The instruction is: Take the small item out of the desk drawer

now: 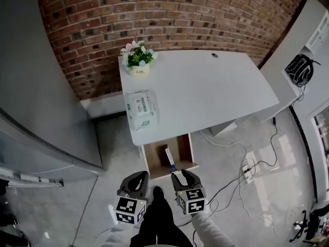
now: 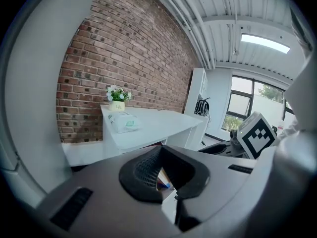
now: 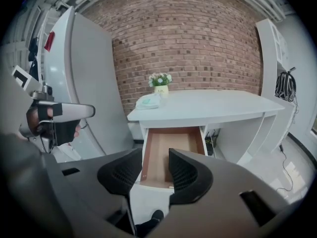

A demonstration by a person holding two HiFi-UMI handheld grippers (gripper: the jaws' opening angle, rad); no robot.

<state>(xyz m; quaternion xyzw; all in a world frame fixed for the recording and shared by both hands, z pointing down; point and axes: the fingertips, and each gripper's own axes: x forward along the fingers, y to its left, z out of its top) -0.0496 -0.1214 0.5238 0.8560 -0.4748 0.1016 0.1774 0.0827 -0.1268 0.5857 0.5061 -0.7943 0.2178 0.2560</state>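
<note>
Lowest in the head view, the left gripper and right gripper hung side by side at bottom centre, a dark shoe between them. In its own view the left gripper had its black ribbed jaws released, with only a narrow wedge of space between them and nothing held. The right gripper had its jaws set wider apart and also empty.

Just above them in the frame, the open wooden desk drawer stuck out from under the white rectangular desk. The small item lay inside it, towards the right of its floor. It was a slim white tube-like stick with a blue lower end, lying lengthwise and slightly slanted, clear of both grippers. Its print was too small to read.

Through the left gripper's wedge only a sliver of blue and pale colour showed, too little to identify. In the right gripper view the drawer showed bare brown board, its front right part covered by the right jaw.

Higher up, a white and green soft pack of wipes lay near the desk's left edge. A small pot of pink and white flowers stood at the desk's far left corner, against the red brick wall.
</note>
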